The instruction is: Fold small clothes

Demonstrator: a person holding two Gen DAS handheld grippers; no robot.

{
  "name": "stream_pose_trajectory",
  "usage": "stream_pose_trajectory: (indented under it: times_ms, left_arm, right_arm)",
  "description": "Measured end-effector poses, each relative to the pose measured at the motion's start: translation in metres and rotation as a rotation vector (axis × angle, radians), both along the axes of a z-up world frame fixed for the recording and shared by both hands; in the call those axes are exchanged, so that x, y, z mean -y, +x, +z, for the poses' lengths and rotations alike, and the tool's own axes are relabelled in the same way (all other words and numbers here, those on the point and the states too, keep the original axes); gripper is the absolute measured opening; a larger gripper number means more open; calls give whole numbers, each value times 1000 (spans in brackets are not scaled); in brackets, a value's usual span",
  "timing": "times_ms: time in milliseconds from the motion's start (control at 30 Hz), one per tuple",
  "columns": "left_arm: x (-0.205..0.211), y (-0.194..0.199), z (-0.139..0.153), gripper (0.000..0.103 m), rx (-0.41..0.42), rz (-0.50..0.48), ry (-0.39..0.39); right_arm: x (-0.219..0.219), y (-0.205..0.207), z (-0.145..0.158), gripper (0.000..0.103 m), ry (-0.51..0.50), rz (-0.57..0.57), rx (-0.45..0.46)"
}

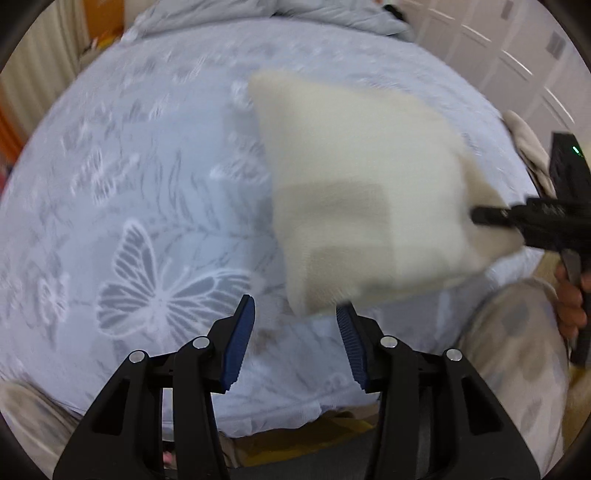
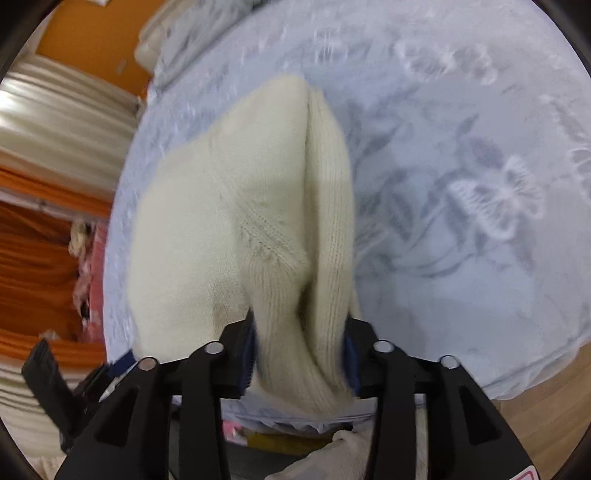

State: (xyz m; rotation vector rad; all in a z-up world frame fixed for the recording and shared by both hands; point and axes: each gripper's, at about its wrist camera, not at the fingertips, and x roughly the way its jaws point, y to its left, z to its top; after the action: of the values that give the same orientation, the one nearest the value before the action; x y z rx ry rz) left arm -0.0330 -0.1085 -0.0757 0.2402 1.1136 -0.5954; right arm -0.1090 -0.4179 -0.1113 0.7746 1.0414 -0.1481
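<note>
A cream knit garment lies folded on the bed, right of centre in the left wrist view. My left gripper stands open just short of the garment's near corner, and its pads touch nothing. From the right, my right gripper reaches in and holds the garment's right edge, which is lifted a little. In the right wrist view the right gripper is shut on a bunched ribbed fold of the garment. The rest of the cloth stretches away from it across the bed.
The bed carries a pale blue bedspread with a butterfly pattern. A grey duvet is heaped at the far end. A person's patterned trouser leg and hand are at the right. Orange curtains hang beyond the bed, and wooden floor shows beside it.
</note>
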Motion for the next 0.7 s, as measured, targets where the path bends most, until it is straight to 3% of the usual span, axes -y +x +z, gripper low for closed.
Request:
stream_pose_trajectory:
  times_ms: [100,200,267,367,400,433,533,600,700]
  left_arm:
    - [0,-7,29,54,26,-29,-77]
    - [14,2,46,71,57,-24,-114]
    - [31,15,43,72,32,-12,-128]
    - [52,27,28,72,-7,-4,-116]
    - [56,33,20,71,-19,-8,-102]
    - [60,34,13,71,-32,-9,-90]
    - [62,32,4,71,-17,6,-42]
    - [60,31,0,74,-17,-6,-31]
    - [60,30,-10,80,-21,-14,2]
  right_arm:
    - [5,-17,22,47,-14,-88,92]
    - [7,1,44,50,-22,-56,125]
    - [6,32,49,63,-48,-22,114]
    - [5,69,30,63,-49,-31,51]
    - [5,81,17,55,-56,-19,10]
    - [1,86,13,11,-53,3,4]
    - [-4,72,36,12,-62,22,111]
    - [2,52,44,12,-31,-27,167]
    - [13,51,-6,13,-10,-64,5]
